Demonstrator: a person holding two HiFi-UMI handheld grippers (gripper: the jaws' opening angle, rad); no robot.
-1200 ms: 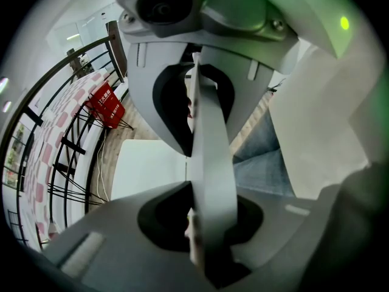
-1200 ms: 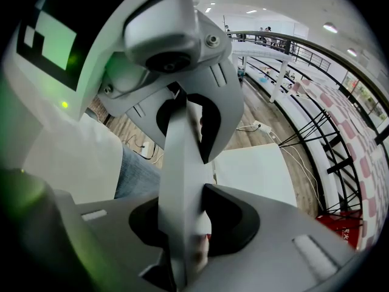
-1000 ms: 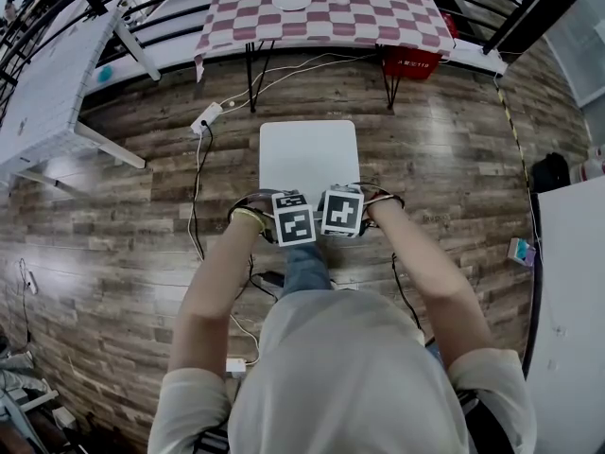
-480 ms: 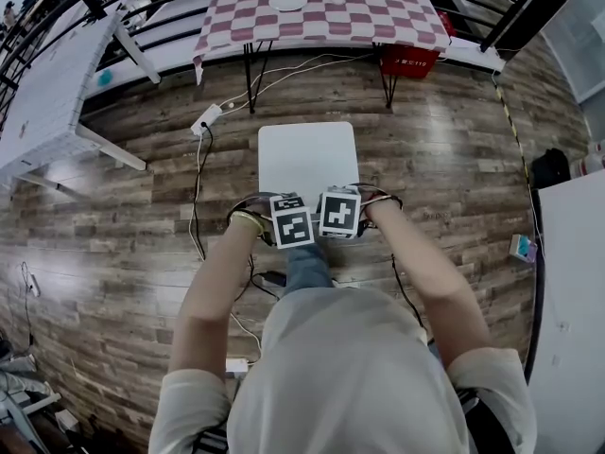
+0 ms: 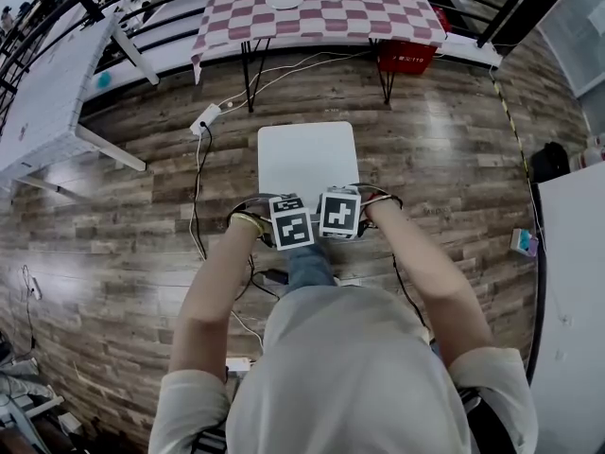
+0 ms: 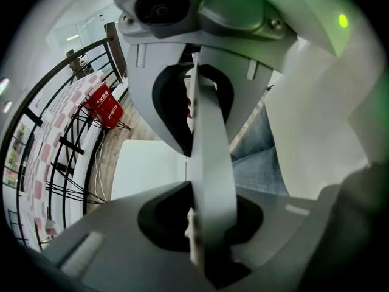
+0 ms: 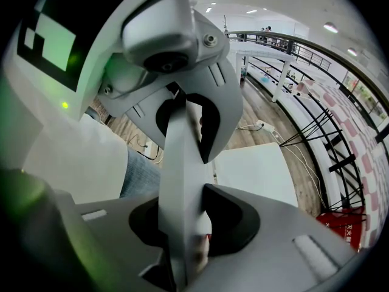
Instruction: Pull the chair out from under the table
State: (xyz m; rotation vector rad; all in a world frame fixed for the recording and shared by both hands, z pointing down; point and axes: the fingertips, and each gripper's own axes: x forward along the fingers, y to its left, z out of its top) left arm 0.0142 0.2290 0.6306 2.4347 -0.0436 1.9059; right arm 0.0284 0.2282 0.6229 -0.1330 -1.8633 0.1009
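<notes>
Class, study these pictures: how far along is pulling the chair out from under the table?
Done: the white chair stands on open floor, clear of the checkered table. In hand: left tongs and right tongs each clamp its backrest. Left: perhaps only releasing it.

On the floor [image 5: 454, 159], mid-scene: chair [image 5: 308, 157], well apart from the worktop [image 5: 321, 12] behind it. Under that worktop's right end: crate [image 5: 408, 57]. Left of the chair, on the floor: power strip [image 5: 206, 118]. At the chair's near edge, side by side, each clamped on its back: left tool [image 5: 292, 221], right tool [image 5: 341, 212]. Far left: second worktop [image 5: 43, 97].
</notes>
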